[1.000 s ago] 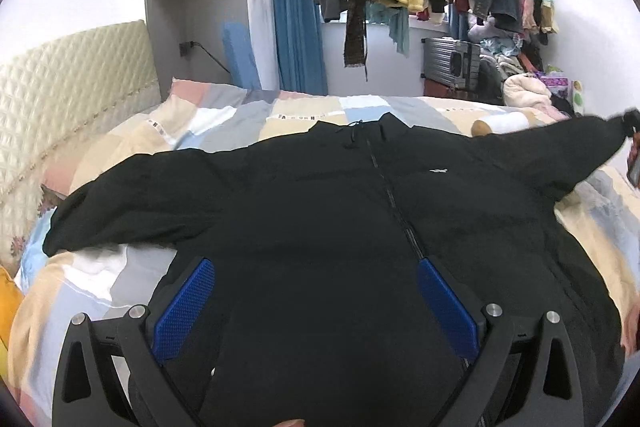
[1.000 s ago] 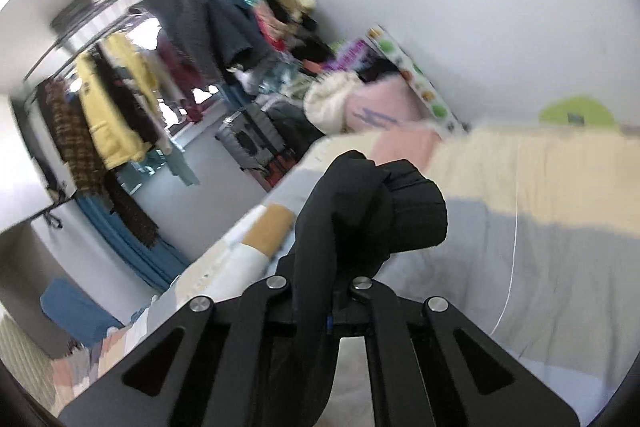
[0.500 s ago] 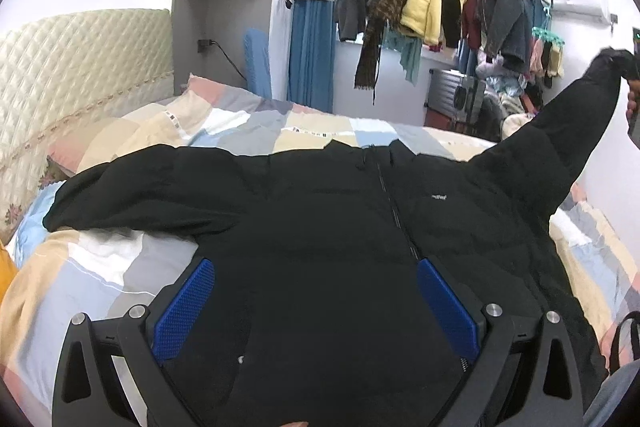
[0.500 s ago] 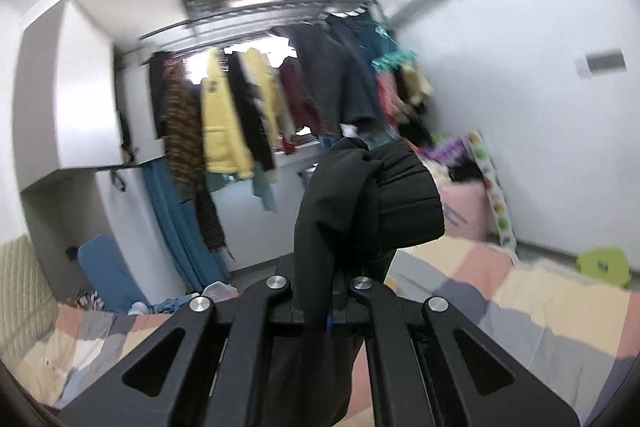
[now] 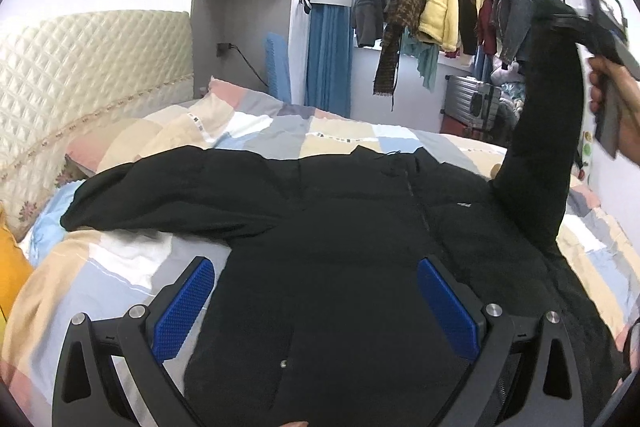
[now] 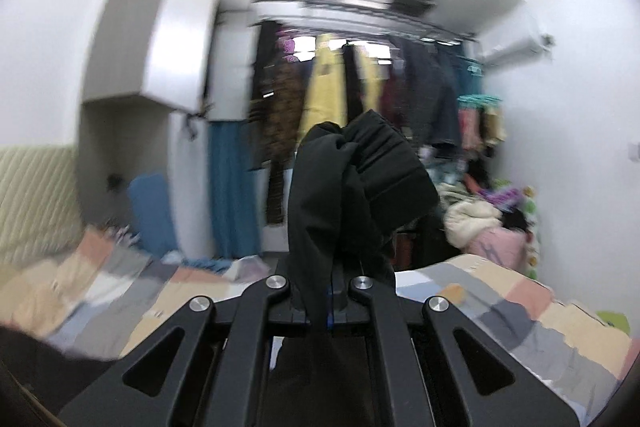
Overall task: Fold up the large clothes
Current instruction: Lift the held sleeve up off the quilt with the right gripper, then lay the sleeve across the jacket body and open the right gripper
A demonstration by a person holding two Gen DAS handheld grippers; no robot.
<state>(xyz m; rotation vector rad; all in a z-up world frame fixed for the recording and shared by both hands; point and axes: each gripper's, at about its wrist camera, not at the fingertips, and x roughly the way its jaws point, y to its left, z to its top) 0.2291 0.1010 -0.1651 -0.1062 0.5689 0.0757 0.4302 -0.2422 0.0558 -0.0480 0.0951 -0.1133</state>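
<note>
Jacket flat on bed. Right tool clamped on sleeve cuff, now raised steeper than before, toward 1 o'clock. Left tool wide open, empty, over hem.

black tool, blue ribbed pads, silver screws.

Your right gripper has lifted the sleeve from flat on the bed at the far right until it stands almost upright above the jacket. Your right wrist view has swung from the wall to the clothes rail.
</note>
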